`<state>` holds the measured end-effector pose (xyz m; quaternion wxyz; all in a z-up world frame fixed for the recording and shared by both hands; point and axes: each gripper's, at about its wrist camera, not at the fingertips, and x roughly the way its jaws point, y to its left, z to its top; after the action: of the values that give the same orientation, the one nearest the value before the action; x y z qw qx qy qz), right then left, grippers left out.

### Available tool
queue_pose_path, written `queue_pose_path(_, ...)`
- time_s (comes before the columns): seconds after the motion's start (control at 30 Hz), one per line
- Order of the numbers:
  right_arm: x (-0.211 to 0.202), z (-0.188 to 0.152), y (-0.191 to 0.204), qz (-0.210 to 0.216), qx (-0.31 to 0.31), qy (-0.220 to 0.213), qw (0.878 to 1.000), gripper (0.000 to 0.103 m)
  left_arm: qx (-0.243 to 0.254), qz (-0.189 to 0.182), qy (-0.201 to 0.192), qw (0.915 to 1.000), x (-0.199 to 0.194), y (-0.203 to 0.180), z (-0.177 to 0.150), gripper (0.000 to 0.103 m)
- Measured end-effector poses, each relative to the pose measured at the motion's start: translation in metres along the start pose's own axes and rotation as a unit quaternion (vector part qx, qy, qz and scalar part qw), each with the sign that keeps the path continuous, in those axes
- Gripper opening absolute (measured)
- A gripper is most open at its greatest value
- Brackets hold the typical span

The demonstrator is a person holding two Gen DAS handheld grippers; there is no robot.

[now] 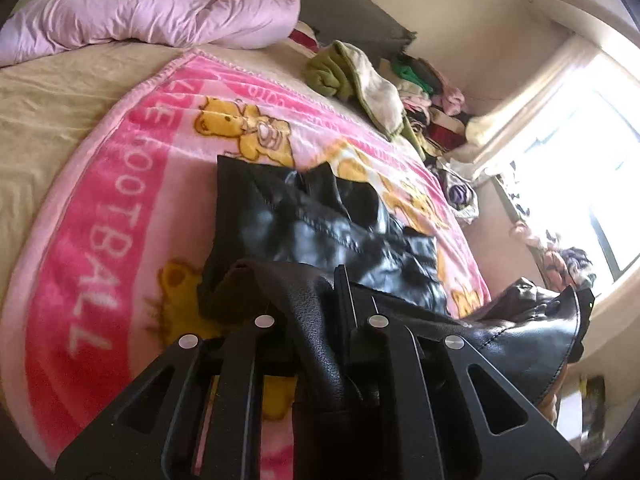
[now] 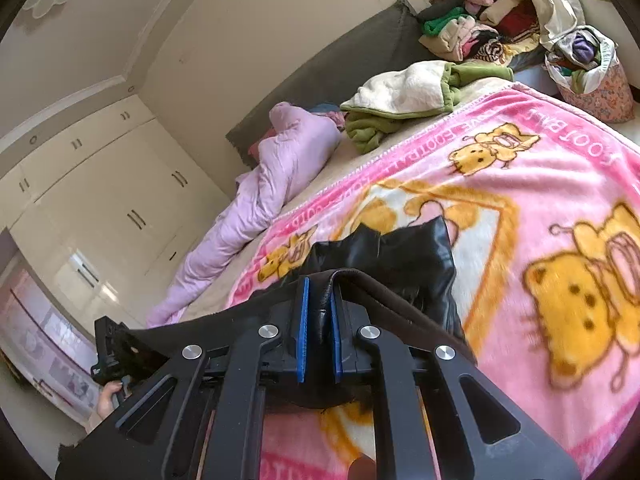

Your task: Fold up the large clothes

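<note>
A black leather garment (image 1: 320, 208) lies partly on a pink cartoon blanket (image 1: 120, 200), and its near edge is lifted off the bed. My left gripper (image 1: 320, 288) is shut on that edge, with dark fabric draped over its fingers. In the right wrist view the same garment (image 2: 400, 256) hangs from my right gripper (image 2: 320, 292), whose blue pads (image 2: 304, 312) pinch a folded seam. The raised edge runs taut to the lower left, where the left gripper (image 2: 124, 340) and a hand (image 2: 108, 400) show.
A lilac duvet (image 2: 260, 200) lies bunched along the far side of the bed. A green and cream fleece (image 2: 412, 96) sits beyond the pink blanket (image 2: 520, 184), beside a clothes pile (image 2: 480, 28) and a stuffed floral bag (image 2: 592, 80). Wardrobe doors (image 2: 112, 200) stand left; a bright window (image 1: 580, 140) is right.
</note>
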<state>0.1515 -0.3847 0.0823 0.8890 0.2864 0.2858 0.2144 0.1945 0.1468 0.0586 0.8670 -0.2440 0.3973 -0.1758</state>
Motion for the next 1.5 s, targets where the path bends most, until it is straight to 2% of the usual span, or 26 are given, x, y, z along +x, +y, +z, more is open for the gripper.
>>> queue_pose_path(0.37, 0.062, 0.033, -0.035, -0.04, 0.041, 0.021, 0.998, 0.009, -0.054, 0.038, 0.02, 0.9976, 0.057, 0.019, 0.038, 0.011)
queue_pose_path(0.57, 0.092, 0.035, -0.063, -0.082, 0.06, 0.045, 0.994, 0.009, -0.072, 0.051, 0.03, 0.9956, 0.078, 0.033, 0.044, 0.014)
queue_pose_path(0.77, 0.117, 0.032, -0.075, -0.106, 0.059, 0.062, 0.991, 0.011, -0.078, 0.055, 0.027, 0.9951, 0.089, 0.039, 0.045, 0.016)
queue_pose_path(0.87, 0.123, 0.031, -0.08, -0.106, 0.064, 0.065, 0.99, 0.018, -0.071, 0.052, 0.025, 0.9958, 0.093, 0.039, 0.045, 0.021)
queue_pose_path(0.9, 0.122, 0.031, -0.081, -0.104, 0.065, 0.063, 0.99, 0.027, -0.073, 0.049, 0.025, 0.9958, 0.093, 0.039, 0.045, 0.023)
queue_pose_path(0.93, 0.121, 0.031, -0.082, -0.104, 0.066, 0.059, 0.991, 0.045, -0.078, 0.042, 0.024, 0.9958, 0.093, 0.04, 0.046, 0.024)
queue_pose_path(0.97, 0.12, 0.032, -0.082, -0.104, 0.065, 0.052, 0.991, 0.05, -0.082, 0.037, 0.023, 0.9957, 0.093, 0.041, 0.046, 0.026)
queue_pose_path(1.1, 0.11, 0.033, -0.084, -0.105, 0.055, 0.038, 0.992, 0.051, -0.081, 0.025, 0.014, 0.9963, 0.09, 0.04, 0.047, 0.034)
queue_pose_path(1.23, 0.104, 0.03, -0.077, -0.125, 0.013, 0.033, 0.991, 0.06, -0.084, 0.014, -0.004, 0.9964, 0.085, 0.037, 0.045, 0.043)
queue_pose_path(1.37, 0.107, 0.022, -0.067, -0.164, -0.052, 0.04, 0.984, 0.064, -0.03, 0.076, -0.046, 0.9956, 0.068, 0.026, 0.046, 0.06)
queue_pose_path(1.43, 0.113, 0.018, -0.062, -0.177, -0.083, 0.047, 0.98, 0.066, -0.016, 0.092, -0.053, 0.9943, 0.063, 0.027, 0.046, 0.06)
queue_pose_path(1.5, 0.123, 0.014, -0.057, -0.202, -0.118, 0.054, 0.971, 0.067, 0.011, 0.124, -0.051, 0.9908, 0.066, 0.025, 0.045, 0.06)
